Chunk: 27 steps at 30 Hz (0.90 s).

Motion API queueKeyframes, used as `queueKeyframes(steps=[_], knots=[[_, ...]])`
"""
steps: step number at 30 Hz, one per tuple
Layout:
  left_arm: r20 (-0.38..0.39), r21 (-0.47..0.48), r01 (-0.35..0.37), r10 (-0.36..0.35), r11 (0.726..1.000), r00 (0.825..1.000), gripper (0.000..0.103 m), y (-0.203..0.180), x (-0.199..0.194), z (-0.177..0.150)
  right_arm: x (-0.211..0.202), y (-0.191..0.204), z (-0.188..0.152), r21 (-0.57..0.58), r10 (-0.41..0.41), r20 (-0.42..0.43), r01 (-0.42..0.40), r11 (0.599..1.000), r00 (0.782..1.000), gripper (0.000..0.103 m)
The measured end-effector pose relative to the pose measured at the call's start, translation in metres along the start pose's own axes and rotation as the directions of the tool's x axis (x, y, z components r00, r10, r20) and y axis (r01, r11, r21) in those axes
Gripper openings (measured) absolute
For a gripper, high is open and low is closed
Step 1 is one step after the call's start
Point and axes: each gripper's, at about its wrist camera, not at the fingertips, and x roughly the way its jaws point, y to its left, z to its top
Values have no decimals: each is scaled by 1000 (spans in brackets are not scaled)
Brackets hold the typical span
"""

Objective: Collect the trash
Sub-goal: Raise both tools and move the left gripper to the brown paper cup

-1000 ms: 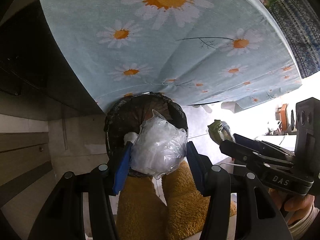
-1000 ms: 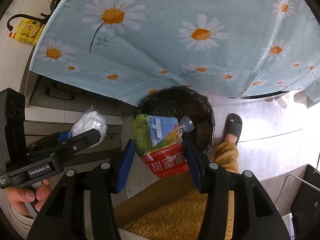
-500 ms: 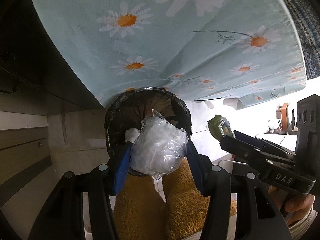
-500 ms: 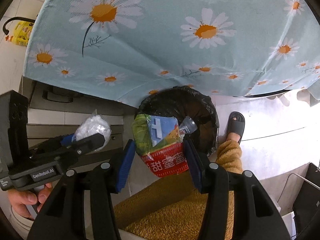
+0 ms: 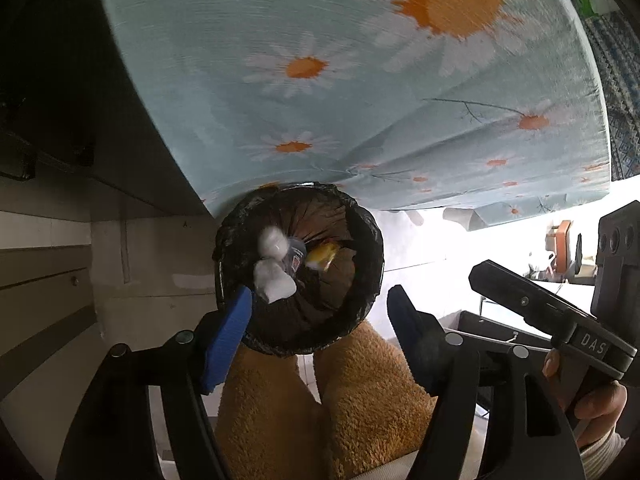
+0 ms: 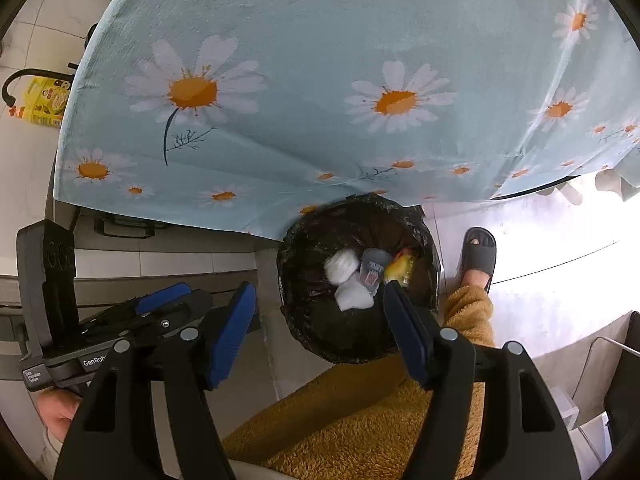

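Note:
A round bin with a black liner [image 5: 362, 300] [image 6: 296, 292] stands on the floor under the table's edge. Inside it lie white crumpled plastic [image 5: 273, 283] [image 6: 341, 266], a clear plastic bottle [image 6: 372, 270] and a yellow wrapper [image 5: 320, 256] [image 6: 398, 267]. My left gripper [image 5: 320, 328] is open and empty just above the bin's near rim. My right gripper [image 6: 320, 320] is open and empty above the bin too. Each gripper shows in the other's view: the right gripper [image 5: 532, 308] at right, the left gripper [image 6: 160, 306] at left.
A table with a light blue daisy cloth [image 6: 320, 80] overhangs the bin. My legs in fuzzy orange trousers [image 5: 328, 408] and a grey slipper [image 6: 478, 254] are beside the bin. A dark cabinet [image 5: 60, 100] stands left. A yellow bottle [image 6: 42, 102] sits on the floor.
Both grippers opened. The clear plastic bag from the left and the snack packets and bottle from the right dropped into the bin.

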Motion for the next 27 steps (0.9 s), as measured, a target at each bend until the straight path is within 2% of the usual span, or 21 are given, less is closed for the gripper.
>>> queueKeyframes(steps=[7,13,17,21,23,27], knots=[[39,10,34,-34,999,999,68,-6,-27,-2,-26,23,-2,-45,-1,38,3,999,999,67],[151,65,47,-56,997,987,68,-23,-77,-1,-72,55,-3,-141,15,146,6,990,989,67],[244,61,73,-85,996,966,68,-28,-110,-3,-104,65,2,-166,36,213,0,986,976,67],[319,73,100,-118,992,940,68,-35,-139,-1,-140,78,12,-215,27,302,41,976,953,67],[351,88,105,-129,991,928,68,-41,-150,1,-155,81,18,-236,19,339,65,970,941,73],[413,106,109,-144,988,899,68,-56,-166,12,-177,87,39,-267,2,385,110,957,923,77]])
